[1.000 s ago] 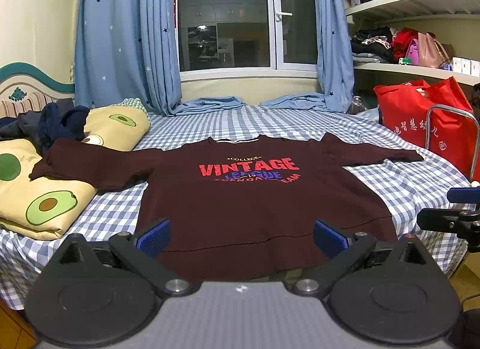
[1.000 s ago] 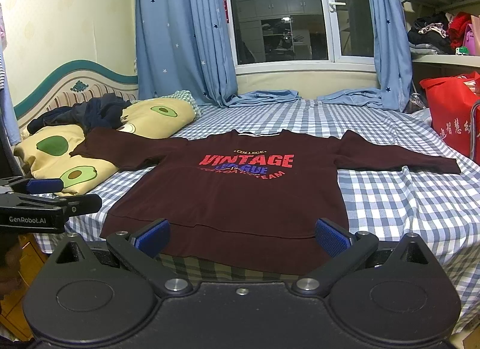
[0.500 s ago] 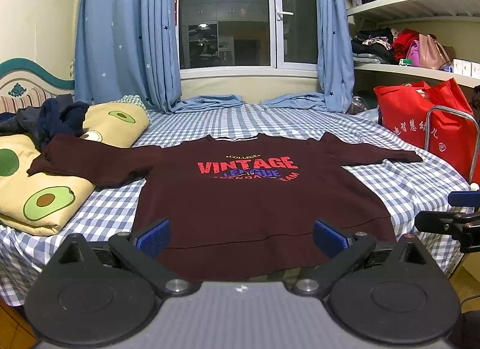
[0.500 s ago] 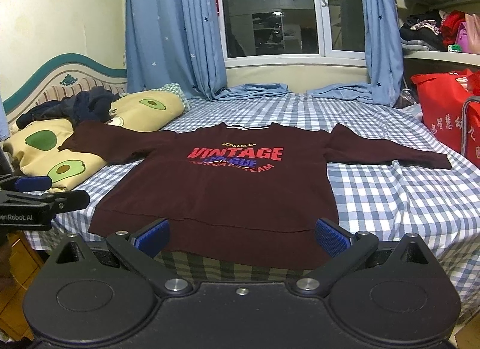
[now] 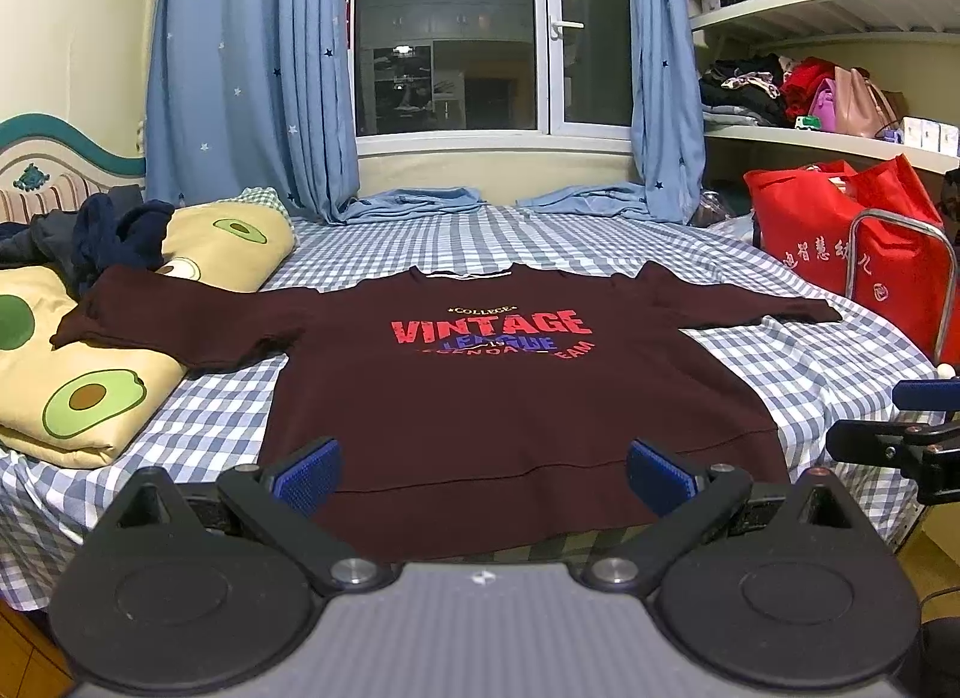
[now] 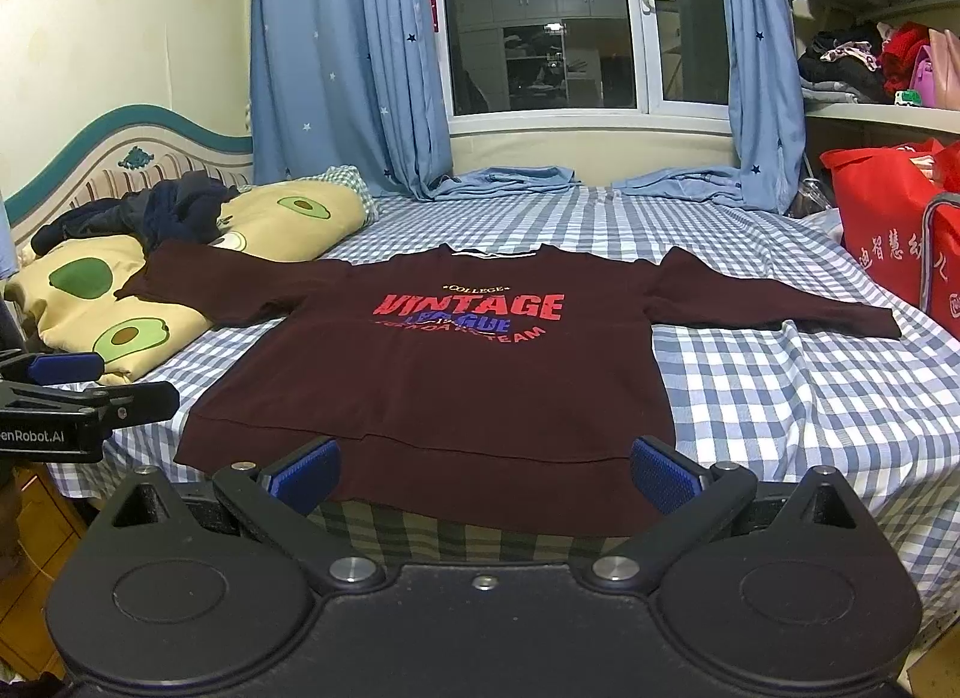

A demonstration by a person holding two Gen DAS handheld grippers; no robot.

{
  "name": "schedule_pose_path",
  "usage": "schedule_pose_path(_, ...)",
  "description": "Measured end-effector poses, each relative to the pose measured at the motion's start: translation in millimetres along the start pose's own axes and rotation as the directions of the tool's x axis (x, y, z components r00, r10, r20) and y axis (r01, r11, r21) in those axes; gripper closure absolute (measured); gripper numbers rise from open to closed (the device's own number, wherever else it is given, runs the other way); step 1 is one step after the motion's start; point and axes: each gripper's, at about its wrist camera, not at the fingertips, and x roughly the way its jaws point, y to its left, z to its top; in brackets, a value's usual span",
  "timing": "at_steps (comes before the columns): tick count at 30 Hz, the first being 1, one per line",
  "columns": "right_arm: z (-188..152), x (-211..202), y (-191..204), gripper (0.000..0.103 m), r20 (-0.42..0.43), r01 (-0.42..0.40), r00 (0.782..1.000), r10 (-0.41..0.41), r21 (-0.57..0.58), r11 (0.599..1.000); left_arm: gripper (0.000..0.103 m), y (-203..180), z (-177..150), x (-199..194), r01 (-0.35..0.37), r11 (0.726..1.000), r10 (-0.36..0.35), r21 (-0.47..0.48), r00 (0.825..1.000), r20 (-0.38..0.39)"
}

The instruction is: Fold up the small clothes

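A dark maroon sweatshirt (image 5: 492,398) (image 6: 456,380) with a red "VINTAGE" print lies flat, front up, on the blue checked bed, sleeves spread to both sides and hem at the near edge. Its left sleeve rests on an avocado-print pillow. My left gripper (image 5: 483,473) is open, its blue pads wide apart just short of the hem, holding nothing. My right gripper (image 6: 483,470) is also open and empty in front of the hem. Each gripper shows at the edge of the other's view: the right one (image 5: 900,428), the left one (image 6: 72,392).
Avocado-print pillows (image 5: 90,386) with dark clothes (image 5: 108,236) piled on them lie at the left by the headboard. A red bag (image 5: 840,242) and a metal frame (image 5: 936,278) stand at the bed's right side. Blue curtains and a window back the bed (image 5: 840,374); shelves fill the right wall.
Both views have shifted slightly; the sweatshirt lies as before. Both grippers stay open and empty.
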Motion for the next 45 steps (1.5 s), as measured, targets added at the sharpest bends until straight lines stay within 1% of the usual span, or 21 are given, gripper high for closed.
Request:
schedule_pose_path(20, -1, -1, 1, 0.0, 0.004, 0.0, 1.0, 0.0, -0.001, 1.0, 0.001, 1, 0, 0, 0.002, 1.0, -0.002, 0.001, 1.0, 0.002)
schedule_pose_path(31, 0, -1, 0, 0.0, 0.006, 0.001, 1.0, -0.001, 0.0, 1.0, 0.001, -4, 4, -1, 0.005, 1.0, -0.005, 0.017, 1.0, 0.005)
schedule_pose_path(37, 0, 1, -3, 0.0, 0.0, 0.003, 1.0, -0.003, 0.006, 1.0, 0.001, -5, 4, 4, 0.007, 1.0, -0.007, 0.021, 1.0, 0.0)
schedule_pose_path(41, 5, 10, -15, 0.0, -0.024, 0.032, 0.999, -0.032, 0.025, 0.999, 0.001, -4, 6, 12, 0.017, 1.0, -0.016, 0.013, 1.0, -0.003)
schedule_pose_path(43, 8, 16, -21, 0.0, -0.034, 0.05, 0.998, -0.049, 0.027, 0.998, 0.001, -4, 10, 20, 0.023, 0.999, -0.022, 0.022, 1.0, -0.008)
schedule_pose_path(45, 11, 25, -30, 0.0, -0.044, 0.075, 0.996, -0.074, 0.029, 0.997, 0.001, -5, 14, 31, 0.013, 0.999, -0.013, 0.035, 1.0, -0.009)
